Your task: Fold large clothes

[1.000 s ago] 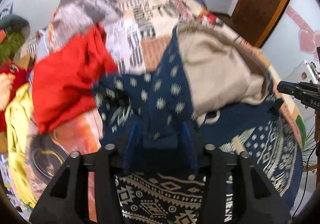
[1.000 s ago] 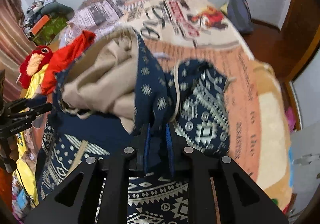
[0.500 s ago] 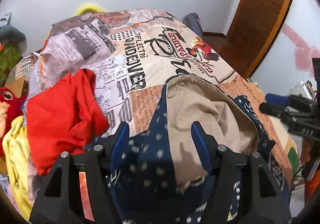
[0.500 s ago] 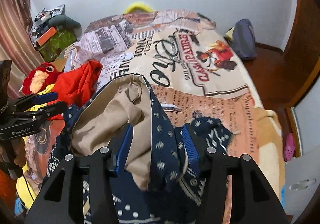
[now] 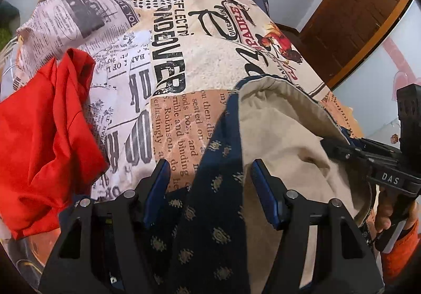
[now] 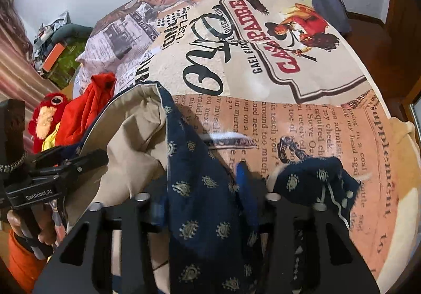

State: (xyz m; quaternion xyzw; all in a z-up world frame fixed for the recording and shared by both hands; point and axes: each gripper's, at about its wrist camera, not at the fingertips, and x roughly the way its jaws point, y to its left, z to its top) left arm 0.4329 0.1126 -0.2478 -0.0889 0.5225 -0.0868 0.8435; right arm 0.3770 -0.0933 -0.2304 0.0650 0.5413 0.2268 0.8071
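Note:
A large navy garment [image 5: 215, 215] with a small pale motif and a beige lining [image 5: 284, 136] lies bunched on the bed. My left gripper [image 5: 209, 183] hangs over its left fold. The jaws are closing with the navy cloth between them, and the pads stand clear of it. My right gripper [image 6: 202, 183] is over the same garment [image 6: 210, 188]. Its jaws are closing too. Navy cloth drapes between them and hides the left finger, with no press visible. Each gripper appears in the other's view: the right gripper [image 5: 342, 148] and the left gripper [image 6: 100, 157], both by the beige lining [image 6: 131, 136].
A red garment [image 5: 39, 136] lies at the left with a red plush toy [image 6: 47, 115] beside it. The newspaper-print bedspread [image 5: 184, 44] stretches ahead. A dark bag [image 6: 329, 2] sits at the far right corner. A wooden door [image 5: 355, 18] stands beyond.
Both grippers, shut on the navy cloth a second ago, opened and let it drop. They have since moved forward and lower over the garment, and the jaws have narrowed a little.

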